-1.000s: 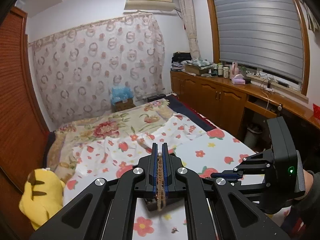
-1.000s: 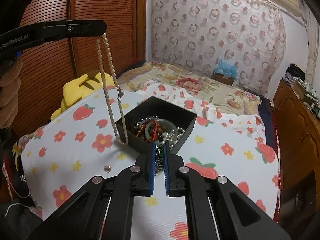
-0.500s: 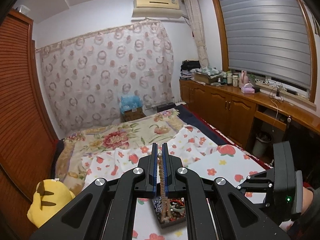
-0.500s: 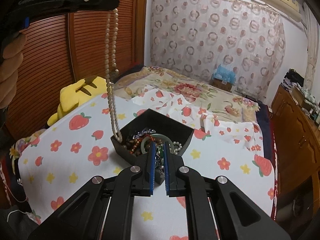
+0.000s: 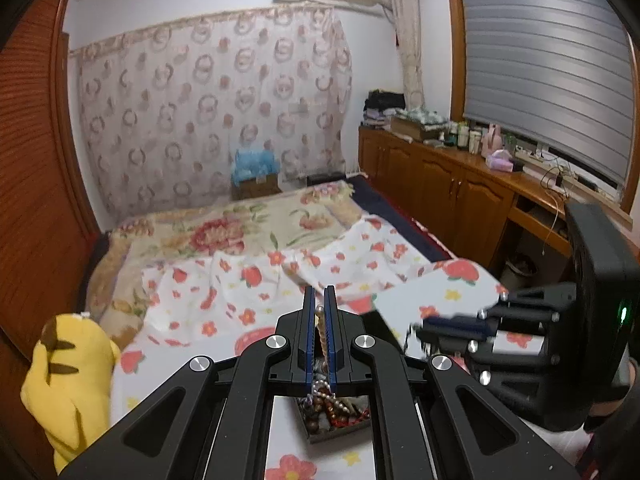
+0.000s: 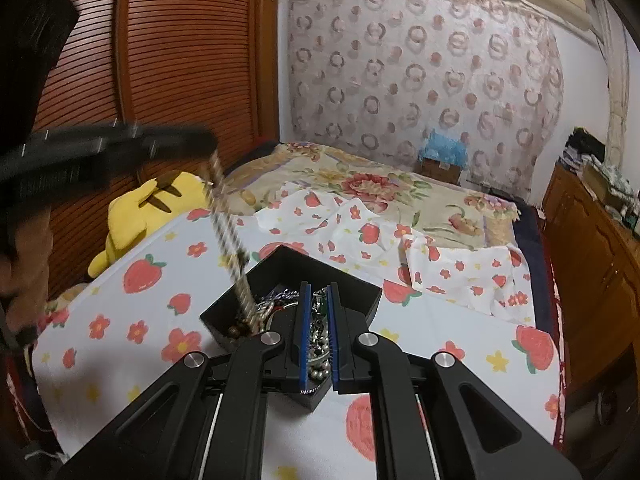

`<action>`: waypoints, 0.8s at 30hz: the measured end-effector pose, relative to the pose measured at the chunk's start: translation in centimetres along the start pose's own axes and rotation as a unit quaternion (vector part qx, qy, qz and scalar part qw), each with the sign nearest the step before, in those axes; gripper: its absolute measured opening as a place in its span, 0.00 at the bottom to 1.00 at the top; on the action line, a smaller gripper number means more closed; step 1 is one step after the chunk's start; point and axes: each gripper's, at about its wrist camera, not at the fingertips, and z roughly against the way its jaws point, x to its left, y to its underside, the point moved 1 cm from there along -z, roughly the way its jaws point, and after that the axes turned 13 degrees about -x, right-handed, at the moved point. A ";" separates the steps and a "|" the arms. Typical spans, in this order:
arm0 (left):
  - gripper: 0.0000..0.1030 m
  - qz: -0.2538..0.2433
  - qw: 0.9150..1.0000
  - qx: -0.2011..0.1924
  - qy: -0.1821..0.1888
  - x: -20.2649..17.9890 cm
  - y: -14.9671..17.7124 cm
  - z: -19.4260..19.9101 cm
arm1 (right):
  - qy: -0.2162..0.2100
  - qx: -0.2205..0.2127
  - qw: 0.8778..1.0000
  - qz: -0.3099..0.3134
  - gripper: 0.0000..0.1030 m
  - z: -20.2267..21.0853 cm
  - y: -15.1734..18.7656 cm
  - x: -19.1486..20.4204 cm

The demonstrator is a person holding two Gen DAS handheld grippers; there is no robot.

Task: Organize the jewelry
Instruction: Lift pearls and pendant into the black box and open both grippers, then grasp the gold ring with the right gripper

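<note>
A black box (image 6: 280, 258) full of mixed jewellery (image 6: 276, 304) sits on the strawberry-print cloth (image 6: 132, 280). My left gripper (image 6: 200, 142), blurred with motion, is shut on a beige bead necklace (image 6: 228, 236) whose lower end hangs down into the box. In the left wrist view the beads (image 5: 320, 328) sit between the left gripper's (image 5: 319, 296) pads, with the box (image 5: 320, 436) below. My right gripper (image 6: 318, 286) hovers over the box's near corner, shut on a thin metal chain with green bits (image 6: 319, 308). It also shows from the side, the right gripper (image 5: 420, 326).
A yellow plush toy (image 6: 148, 208) lies at the bed's left edge beside the slatted wooden wall (image 6: 180, 60). A floral quilt (image 6: 360, 184) covers the far bed. Wooden cabinets (image 5: 460, 192) with clutter run along the right. A person's hand (image 6: 24, 256) holds the left gripper.
The left gripper swung the necklace over the box and sank, so its end now rests inside. The right gripper moved closer over the box.
</note>
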 end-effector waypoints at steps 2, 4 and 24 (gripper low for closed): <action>0.04 0.003 1.000 0.007 0.001 0.2 0.8 -0.4 | 0.001 0.005 1.000 -0.004 0.09 -0.8 0.1 -0.2; 0.04 0.004 1.000 0.012 0.001 0.2 1.4 -0.6 | 0.002 0.013 1.000 -0.012 0.09 -1.8 0.3 -0.6; 0.33 0.011 0.999 0.032 -0.004 -0.1 4.9 -0.4 | 0.007 0.015 0.999 -0.031 0.37 -4.2 1.4 -1.9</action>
